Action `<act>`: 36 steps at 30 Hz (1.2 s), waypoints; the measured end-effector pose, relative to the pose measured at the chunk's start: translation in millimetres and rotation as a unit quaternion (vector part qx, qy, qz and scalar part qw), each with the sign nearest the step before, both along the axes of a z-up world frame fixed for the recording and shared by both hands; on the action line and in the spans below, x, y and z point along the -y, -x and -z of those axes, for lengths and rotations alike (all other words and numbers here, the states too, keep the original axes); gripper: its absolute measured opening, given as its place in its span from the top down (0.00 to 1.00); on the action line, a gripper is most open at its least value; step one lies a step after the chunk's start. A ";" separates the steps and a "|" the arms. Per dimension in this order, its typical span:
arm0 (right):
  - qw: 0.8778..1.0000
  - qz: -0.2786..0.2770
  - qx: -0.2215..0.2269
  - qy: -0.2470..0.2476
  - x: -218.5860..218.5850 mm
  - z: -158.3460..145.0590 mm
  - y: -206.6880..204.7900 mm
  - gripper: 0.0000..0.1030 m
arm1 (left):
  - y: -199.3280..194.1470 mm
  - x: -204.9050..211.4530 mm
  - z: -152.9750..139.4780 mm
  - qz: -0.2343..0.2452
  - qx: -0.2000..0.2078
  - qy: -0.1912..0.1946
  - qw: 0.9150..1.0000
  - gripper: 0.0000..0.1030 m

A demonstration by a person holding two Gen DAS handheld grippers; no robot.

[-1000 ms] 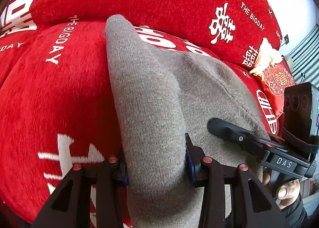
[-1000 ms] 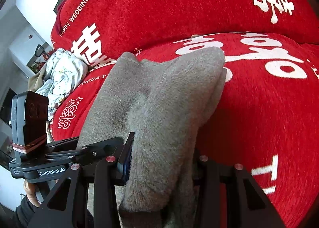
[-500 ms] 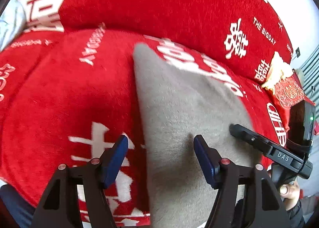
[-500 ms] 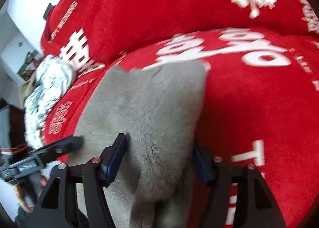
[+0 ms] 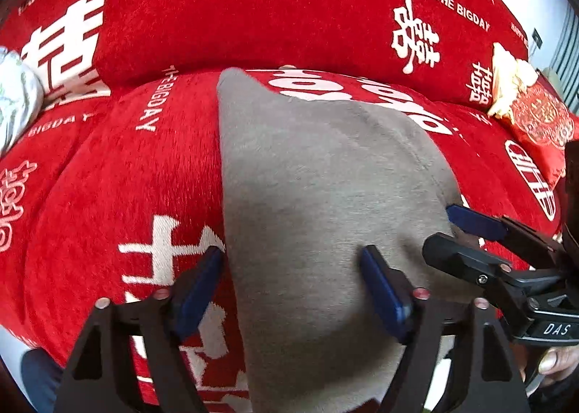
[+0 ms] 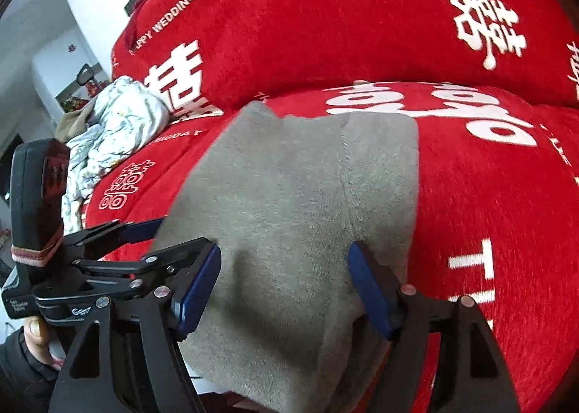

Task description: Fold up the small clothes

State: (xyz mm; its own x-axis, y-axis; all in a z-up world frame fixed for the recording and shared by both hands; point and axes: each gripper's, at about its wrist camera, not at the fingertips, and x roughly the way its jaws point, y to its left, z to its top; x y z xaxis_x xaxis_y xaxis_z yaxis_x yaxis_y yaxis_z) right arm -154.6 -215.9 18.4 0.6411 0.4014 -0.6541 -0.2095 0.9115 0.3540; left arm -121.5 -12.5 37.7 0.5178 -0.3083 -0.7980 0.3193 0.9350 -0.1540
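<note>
A grey fleece garment [image 5: 311,188] lies folded flat on the red sofa seat [image 5: 108,178]; it also shows in the right wrist view [image 6: 296,203]. My left gripper [image 5: 293,282] is open, its blue-padded fingers spread over the garment's near left edge, holding nothing. My right gripper [image 6: 286,279] is open over the garment's near right part, also empty. The right gripper shows in the left wrist view [image 5: 466,232] at the garment's right edge, and the left gripper shows in the right wrist view [image 6: 159,235] at its left edge.
The sofa's red back cushion [image 5: 253,8] with white lettering rises behind the garment. A pile of pale patterned clothes [image 6: 108,131] lies at the sofa's left end. A red embroidered cushion [image 5: 539,120] and a cream item sit at the right end.
Both grippers were shut on raised folds of the grey garment a second ago. They have opened and let it go, and the garment now lies flat on the seat.
</note>
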 end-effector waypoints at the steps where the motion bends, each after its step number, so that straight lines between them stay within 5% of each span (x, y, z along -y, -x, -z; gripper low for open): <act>1: 1.000 -0.001 0.002 0.004 -0.3 0.2 1.4 0.26 | -0.1 -1.9 2.4 -0.003 -0.003 0.011 1.000 0.21; 5: 0.999 -0.008 0.006 0.048 -9.4 1.9 3.4 0.25 | -0.2 -7.1 8.5 -0.013 -0.003 0.026 1.000 0.16; 18: 0.989 0.044 0.034 0.135 -29.3 -11.5 46.0 0.17 | 39.2 -1.6 -28.2 -0.050 0.095 -0.056 0.993 0.16; 21: 0.989 0.060 0.035 0.128 -29.0 -17.1 54.9 0.16 | 48.5 -2.1 -36.2 -0.054 0.101 -0.036 0.993 0.16; 24: 0.988 0.069 0.029 0.135 -29.9 -19.0 55.9 0.15 | 61.7 -6.3 -43.5 -0.107 0.123 -0.023 0.986 0.16; 29: 0.986 0.074 0.028 0.147 -31.8 -18.6 57.0 0.15 | 68.2 -3.3 -44.8 -0.127 0.133 -0.072 0.980 0.16; 36: 0.985 0.079 0.029 0.152 -32.8 -19.6 59.0 0.14 | 68.5 -11.5 -44.4 -0.140 0.121 -0.068 0.980 0.16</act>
